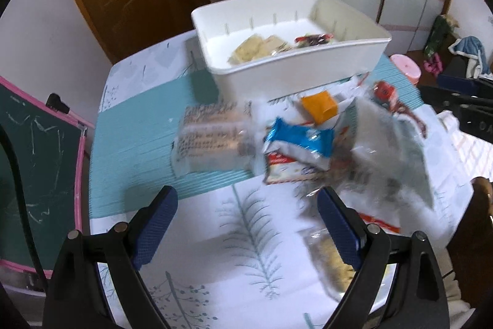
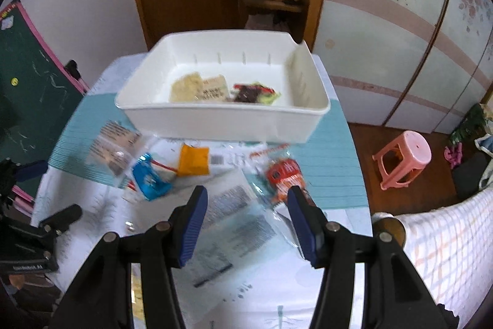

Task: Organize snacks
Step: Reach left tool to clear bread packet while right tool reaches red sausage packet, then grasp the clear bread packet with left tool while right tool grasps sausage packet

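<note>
The left tool (image 1: pixel 246 224) hangs over the bench (image 1: pixel 215 236) at the bottom of the left wrist view, its blue-padded fingers (image 1: pixel 157 227) standing wide apart with nothing between them but the leaf-patterned cloth. The loose snacks lie above it in the frame. A clear printed packet (image 1: pixel 212 137) sits above and slightly left of the gap. A blue packet (image 1: pixel 295 137) lies above and to the right, and an orange packet (image 1: pixel 319 107) lies further up. A large clear bag (image 1: pixel 391 144) spreads over the right side, just above the right finger. A small bag of pale crumbly snack (image 1: pixel 329 261) lies partly behind that finger.

The white bin (image 1: pixel 308 70) stands at the upper centre, beyond the pile, and holds two pale packets (image 1: pixel 258 48) and a dark red one (image 1: pixel 314 39).

In the right wrist view the right tool (image 2: pixel 246 224) is at the lower centre, its fingers (image 2: pixel 192 224) apart and clamped on nothing. A flat clear packet with printed text (image 2: pixel 234 215) lies on the bench directly under the gap between them. A red-orange packet (image 2: pixel 283 174) lies just above the tip of the right finger; whether they touch I cannot tell. The orange packet (image 2: pixel 194 161) and blue packet (image 2: pixel 149 178) lie up and left of the tool, and the bin (image 2: pixel 222 121) stands above them all. The other tool shows at the lower left edge.
</note>
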Motion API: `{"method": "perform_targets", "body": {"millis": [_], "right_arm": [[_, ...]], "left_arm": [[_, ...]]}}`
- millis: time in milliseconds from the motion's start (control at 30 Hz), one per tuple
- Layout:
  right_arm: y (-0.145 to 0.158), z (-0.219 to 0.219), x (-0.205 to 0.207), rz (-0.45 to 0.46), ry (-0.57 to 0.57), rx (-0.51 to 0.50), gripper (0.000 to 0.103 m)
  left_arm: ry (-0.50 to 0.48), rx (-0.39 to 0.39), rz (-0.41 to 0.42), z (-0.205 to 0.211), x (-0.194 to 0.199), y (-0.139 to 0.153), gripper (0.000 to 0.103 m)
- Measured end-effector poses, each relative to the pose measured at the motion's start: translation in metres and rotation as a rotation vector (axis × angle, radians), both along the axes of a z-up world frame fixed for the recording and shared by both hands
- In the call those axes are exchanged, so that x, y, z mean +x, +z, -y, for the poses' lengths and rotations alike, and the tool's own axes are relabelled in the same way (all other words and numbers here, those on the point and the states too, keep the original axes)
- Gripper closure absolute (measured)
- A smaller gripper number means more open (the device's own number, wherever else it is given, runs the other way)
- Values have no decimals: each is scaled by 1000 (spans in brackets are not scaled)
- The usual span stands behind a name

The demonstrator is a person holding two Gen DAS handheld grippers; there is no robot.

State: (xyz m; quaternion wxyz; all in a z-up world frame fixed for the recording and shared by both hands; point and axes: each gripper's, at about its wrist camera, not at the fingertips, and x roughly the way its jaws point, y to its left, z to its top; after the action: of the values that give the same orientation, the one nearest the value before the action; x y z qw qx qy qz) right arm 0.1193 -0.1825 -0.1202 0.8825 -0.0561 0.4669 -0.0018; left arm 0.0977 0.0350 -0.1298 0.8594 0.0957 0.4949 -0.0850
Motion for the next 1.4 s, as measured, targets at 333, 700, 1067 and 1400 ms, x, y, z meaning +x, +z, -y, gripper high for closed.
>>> {"method": "perform_targets", "body": {"millis": [333, 700, 1067, 1400], "right_arm": [[-25, 54, 8, -23, -96, 0, 49], [-59, 98, 20, -91, -82, 84, 49], [-77, 83, 58, -133, -39, 124, 49], [-89, 57, 86, -154, 39, 53, 41]], "left_arm": [[133, -26, -76, -49, 30, -28, 12], [233, -103, -182, -79, 70, -55, 12], [185, -120, -217, -48, 113, -60, 12], [144, -60, -256, -25, 140, -73, 4]]}}
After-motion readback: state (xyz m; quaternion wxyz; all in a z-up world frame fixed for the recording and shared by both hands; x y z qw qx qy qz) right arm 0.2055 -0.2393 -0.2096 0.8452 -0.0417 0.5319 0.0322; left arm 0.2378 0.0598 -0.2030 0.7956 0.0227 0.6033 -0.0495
